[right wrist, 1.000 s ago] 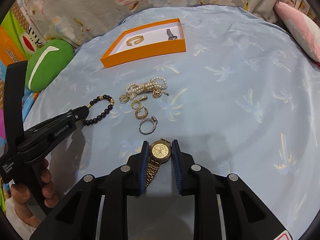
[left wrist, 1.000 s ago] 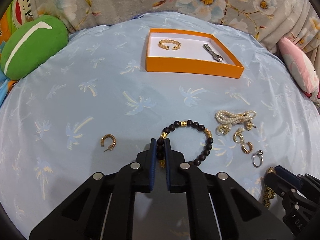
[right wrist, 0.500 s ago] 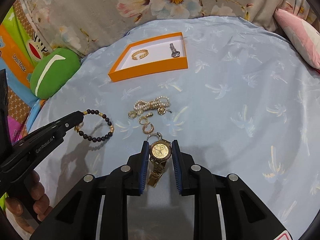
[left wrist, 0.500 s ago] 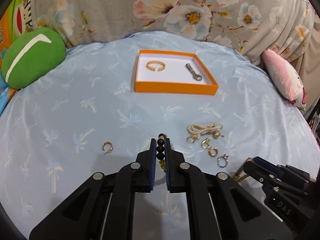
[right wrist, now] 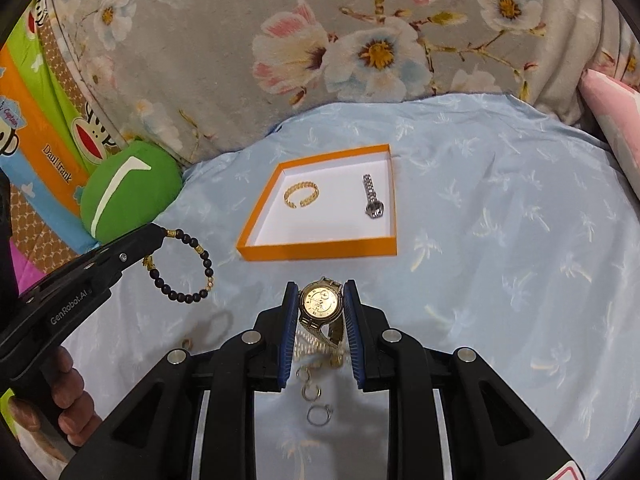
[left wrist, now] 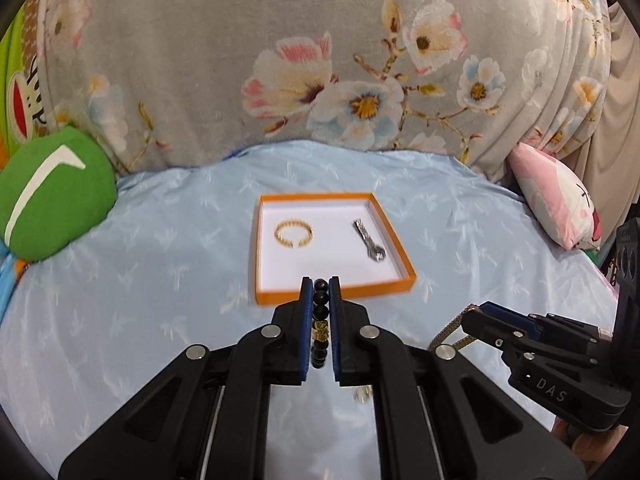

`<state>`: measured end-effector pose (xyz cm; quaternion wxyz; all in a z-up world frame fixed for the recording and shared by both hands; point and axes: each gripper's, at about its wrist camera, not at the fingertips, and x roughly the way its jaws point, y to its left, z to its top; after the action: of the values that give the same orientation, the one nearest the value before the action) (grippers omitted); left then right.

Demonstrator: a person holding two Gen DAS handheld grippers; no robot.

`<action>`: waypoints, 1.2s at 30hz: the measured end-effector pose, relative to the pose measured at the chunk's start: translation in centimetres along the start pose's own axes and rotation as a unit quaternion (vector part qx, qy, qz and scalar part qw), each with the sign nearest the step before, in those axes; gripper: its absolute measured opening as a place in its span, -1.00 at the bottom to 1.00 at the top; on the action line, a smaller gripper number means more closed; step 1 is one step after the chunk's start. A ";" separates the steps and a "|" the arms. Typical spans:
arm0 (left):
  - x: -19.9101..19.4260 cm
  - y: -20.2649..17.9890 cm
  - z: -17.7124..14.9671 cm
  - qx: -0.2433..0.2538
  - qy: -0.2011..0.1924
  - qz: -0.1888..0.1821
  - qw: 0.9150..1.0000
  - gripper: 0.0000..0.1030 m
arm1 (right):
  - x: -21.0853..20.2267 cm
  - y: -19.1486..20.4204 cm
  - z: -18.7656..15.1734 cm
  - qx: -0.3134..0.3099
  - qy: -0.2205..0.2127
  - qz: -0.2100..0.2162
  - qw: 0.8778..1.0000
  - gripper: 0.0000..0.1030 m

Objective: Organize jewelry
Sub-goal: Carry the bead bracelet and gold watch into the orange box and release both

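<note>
My left gripper (left wrist: 320,286) is shut on a black bead bracelet (left wrist: 320,312) with gold beads and holds it in the air just short of the orange tray (left wrist: 336,294). The bracelet hangs as a loop in the right wrist view (right wrist: 192,264). My right gripper (right wrist: 321,292) is shut on a gold watch (right wrist: 321,304), lifted above the blue cloth, near the tray (right wrist: 320,250). The tray holds a gold cuff bracelet (left wrist: 293,233) and a silver watch (left wrist: 368,244).
Rings and hoop earrings (right wrist: 314,396) lie on the blue cloth under my right gripper. A green cushion (left wrist: 48,200) sits at the left, a pink pillow (left wrist: 556,204) at the right, floral fabric (left wrist: 320,60) behind the tray.
Both grippers have lifted their pieces off the cloth and moved forward toward the orange tray. The remaining jewelry has slid below the grippers in view.
</note>
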<state>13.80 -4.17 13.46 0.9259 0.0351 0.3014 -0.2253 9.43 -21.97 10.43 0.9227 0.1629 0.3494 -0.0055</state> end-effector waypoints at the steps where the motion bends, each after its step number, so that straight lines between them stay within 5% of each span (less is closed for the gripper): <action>1: 0.8 0.2 0.8 -0.003 0.000 -0.001 1.000 -0.86 | 0.5 -0.1 0.7 0.000 -0.002 0.002 1.000 -0.58; 13: 12.0 1.6 6.2 -0.027 0.021 0.000 0.999 -0.86 | 10.0 -2.3 7.7 0.002 0.016 0.022 1.000 -0.58; 20: 17.4 2.2 5.1 -0.043 0.073 -0.001 0.996 -0.86 | 15.9 -2.6 7.9 -0.014 0.072 0.010 0.997 -0.58; 32: 21.9 4.2 3.6 -0.055 0.103 0.038 0.992 -0.84 | 22.0 -2.5 8.5 -0.043 0.087 -0.023 0.995 -0.57; 36: 22.0 5.3 2.7 -0.074 0.113 0.042 0.990 -0.59 | 21.6 -2.4 8.5 -0.044 0.065 -0.023 0.997 -0.46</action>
<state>33.38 -8.71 2.67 0.8946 0.0041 0.4180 -0.1580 30.96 -24.61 1.71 0.9041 0.1136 0.4120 -0.0012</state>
